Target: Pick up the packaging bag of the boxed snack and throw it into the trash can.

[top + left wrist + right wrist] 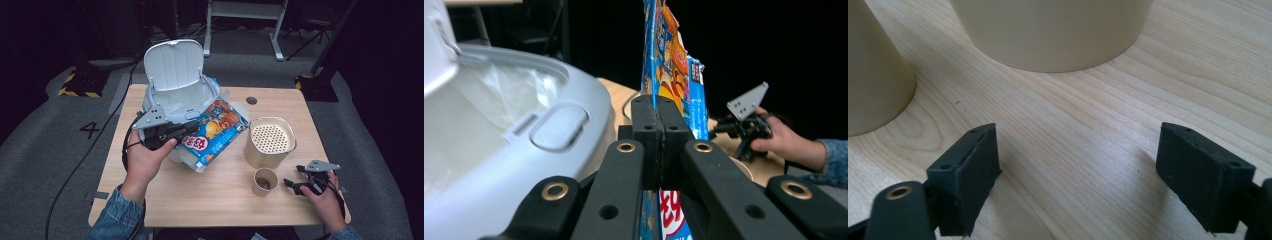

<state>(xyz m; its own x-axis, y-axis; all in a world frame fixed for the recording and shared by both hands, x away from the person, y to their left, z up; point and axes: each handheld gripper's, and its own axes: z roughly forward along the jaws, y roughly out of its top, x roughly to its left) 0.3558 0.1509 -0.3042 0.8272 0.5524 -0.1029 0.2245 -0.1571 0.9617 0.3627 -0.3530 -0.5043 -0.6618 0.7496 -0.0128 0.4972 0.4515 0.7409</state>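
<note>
My left gripper (192,128) is matt black, topped by a grey three-cornered plate dotted with small holes, and a black cable loops from its rear at the left of the high view. In the left gripper view its linkage arms carry brass-ringed pivots and plain screw holes. My right gripper (291,184), lower right in the high view, has the same grey plate and blocky black pads (973,172). Both my sleeves are blue denim.

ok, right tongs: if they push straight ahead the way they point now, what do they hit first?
Probably the large beige container, dead ahead across bare table. The right tongs stand open and empty. The small paper cup sits off to one side and would likely be missed, though depth is hard to judge.
</note>
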